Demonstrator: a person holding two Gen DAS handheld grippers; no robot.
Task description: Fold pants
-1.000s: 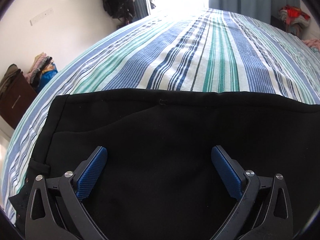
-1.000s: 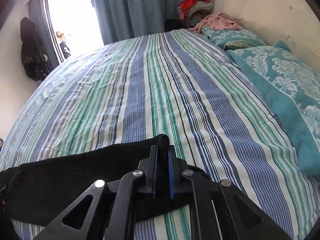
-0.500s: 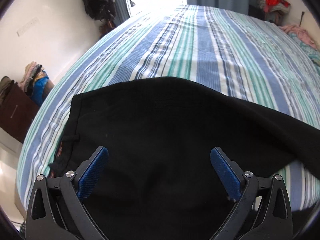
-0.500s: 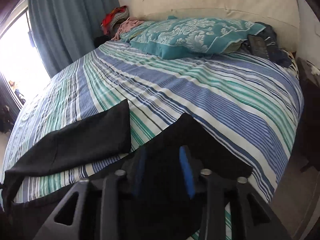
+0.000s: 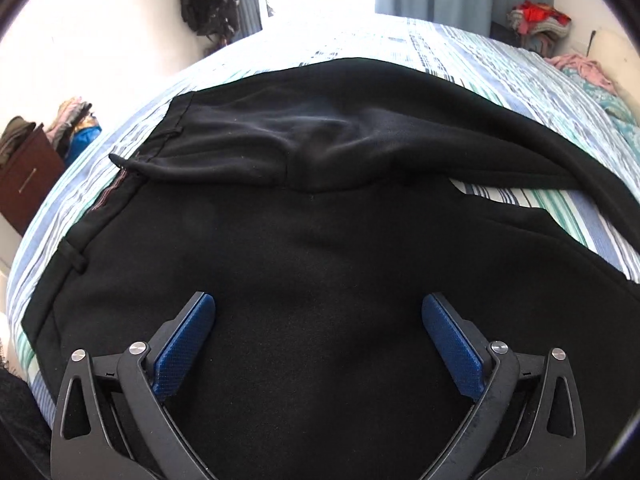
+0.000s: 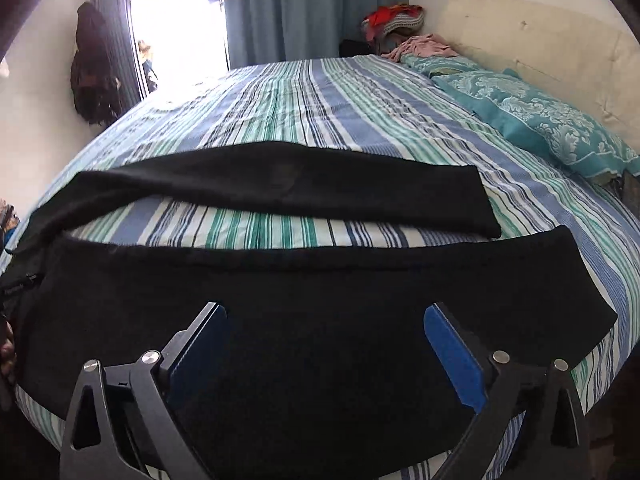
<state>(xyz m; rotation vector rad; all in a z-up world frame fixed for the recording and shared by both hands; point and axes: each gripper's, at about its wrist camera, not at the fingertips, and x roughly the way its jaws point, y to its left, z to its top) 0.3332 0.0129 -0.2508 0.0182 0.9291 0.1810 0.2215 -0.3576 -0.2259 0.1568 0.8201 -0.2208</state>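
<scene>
- The black pants [image 5: 320,248] lie spread on the striped bedsheet [image 5: 568,208], waistband toward the left edge of the bed; a belt loop [image 5: 74,258] shows there, so this end is probably the anchor for a lengthwise fold.
- The left gripper [image 5: 318,334] hangs over the seat of the pants with its blue pads [image 5: 182,350] wide apart and nothing between them, apparently placed to choose a grip on the waist.
- In the right wrist view the two legs run side by side, the far leg [image 6: 288,188] and the near leg [image 6: 320,300] split by a strip of sheet, so the legs are not yet stacked.
- The right gripper [image 6: 326,344] has just been opening its jaws; they stand wide over the near leg, gripping nothing, presumably having laid it flat.
- Teal pillows [image 6: 548,124] lie well clear at the right.
</scene>
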